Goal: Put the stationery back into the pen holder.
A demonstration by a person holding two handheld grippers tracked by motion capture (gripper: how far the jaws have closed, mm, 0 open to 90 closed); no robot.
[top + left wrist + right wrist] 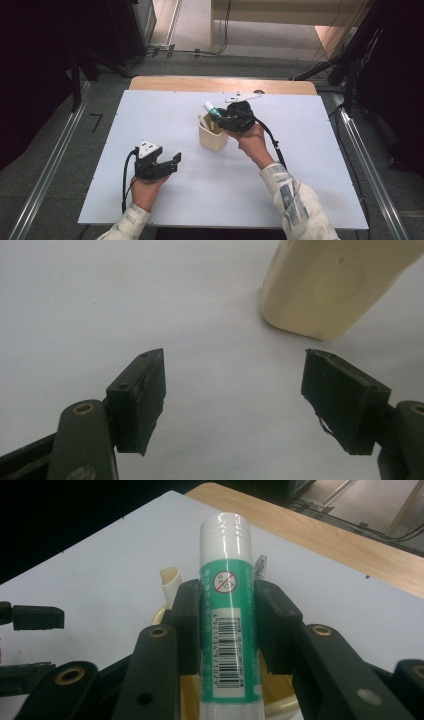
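Your right gripper [225, 625] clamps the green-and-white glue stick [227, 605] above the cream plastic cup [212, 137]. Your left gripper [232, 400] rests released on the white table [150, 110], jaws apart and empty.

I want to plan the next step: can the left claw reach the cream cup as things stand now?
Probably yes. The left claw is open, with bare table between it and the cream cup. The right claw, holding the glue stick, hovers over the cup's top.

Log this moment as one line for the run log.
right tongs: shut on glue stick, above cream cup | left tongs: open, nothing between them, near cup | surface: white table
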